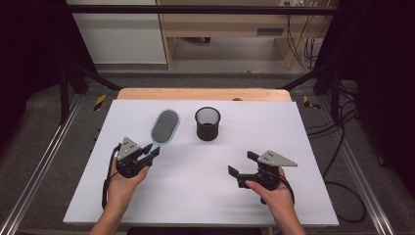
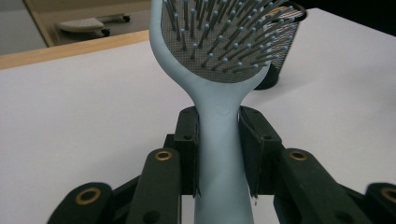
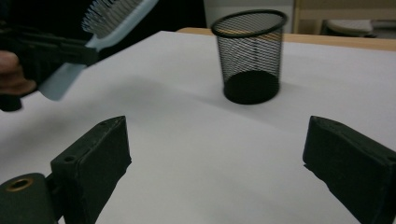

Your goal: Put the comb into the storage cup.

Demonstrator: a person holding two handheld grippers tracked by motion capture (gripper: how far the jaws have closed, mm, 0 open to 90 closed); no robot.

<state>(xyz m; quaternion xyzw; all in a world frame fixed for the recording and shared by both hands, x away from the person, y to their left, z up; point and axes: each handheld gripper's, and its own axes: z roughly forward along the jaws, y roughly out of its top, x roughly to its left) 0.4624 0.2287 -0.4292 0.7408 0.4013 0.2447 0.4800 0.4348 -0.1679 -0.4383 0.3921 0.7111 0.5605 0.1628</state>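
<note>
High view: the pale-blue hairbrush (image 1: pixel 164 128) is carried above the table (image 1: pixel 303 147) by the left gripper (image 1: pixel 149 152), near the mesh pen cup (image 1: pixel 207 124).

Left gripper view: the jaws are clenched on the handle, bristles kept upward.

Right gripper view: the jaws are spread, nothing between them.

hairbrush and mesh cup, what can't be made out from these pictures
- Hairbrush: in the left gripper view the head's top is cut off by the upper edge, the handle's end by the lower edge.
- Hairbrush in the right gripper view: blurred, bristle tips cut off at the top edge.
- Mesh cup: in the left gripper view mostly hidden behind the brush head.
- Cup's inside bottom: too dark to tell in the high view.
</note>
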